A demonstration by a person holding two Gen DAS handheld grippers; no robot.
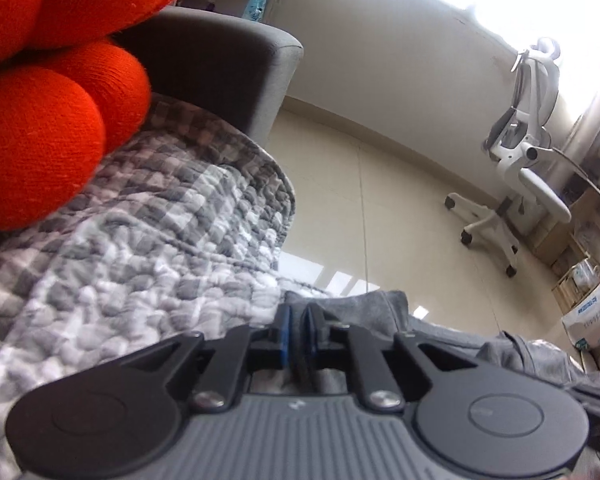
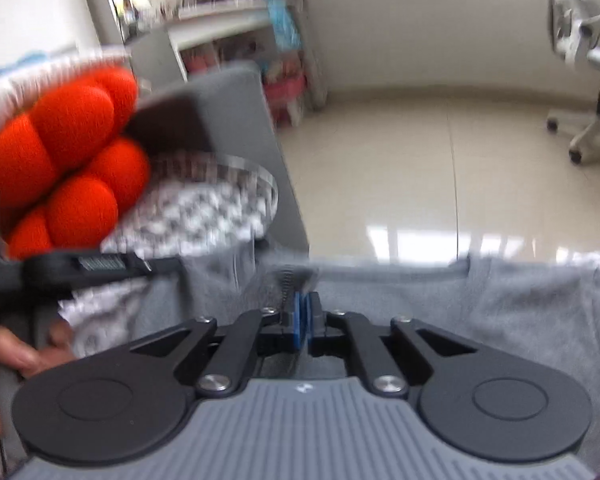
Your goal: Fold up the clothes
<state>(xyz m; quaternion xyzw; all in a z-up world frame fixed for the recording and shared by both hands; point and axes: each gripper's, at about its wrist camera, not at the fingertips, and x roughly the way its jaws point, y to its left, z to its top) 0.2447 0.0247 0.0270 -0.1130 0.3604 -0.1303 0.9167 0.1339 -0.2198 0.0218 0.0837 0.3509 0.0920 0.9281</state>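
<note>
A grey garment [image 1: 380,312] lies over the edge of a checked grey-and-white quilt [image 1: 140,248]. My left gripper [image 1: 299,320] is shut on a fold of this garment, pinched between the blue pads. In the right wrist view the same grey garment [image 2: 480,304] spreads wide across the front, and my right gripper [image 2: 302,312] is shut on its edge near a zipper [image 2: 287,280]. The left gripper's body [image 2: 100,266] and the hand holding it show at the left of the right wrist view.
An orange plush toy [image 1: 40,132] sits on the quilt beside a dark grey sofa arm [image 1: 220,64]; it also shows in the right wrist view [image 2: 68,160]. A white office chair [image 1: 516,152] stands on the tiled floor. Boxes [image 1: 584,308] stand at the right. Shelves [image 2: 236,36] stand behind.
</note>
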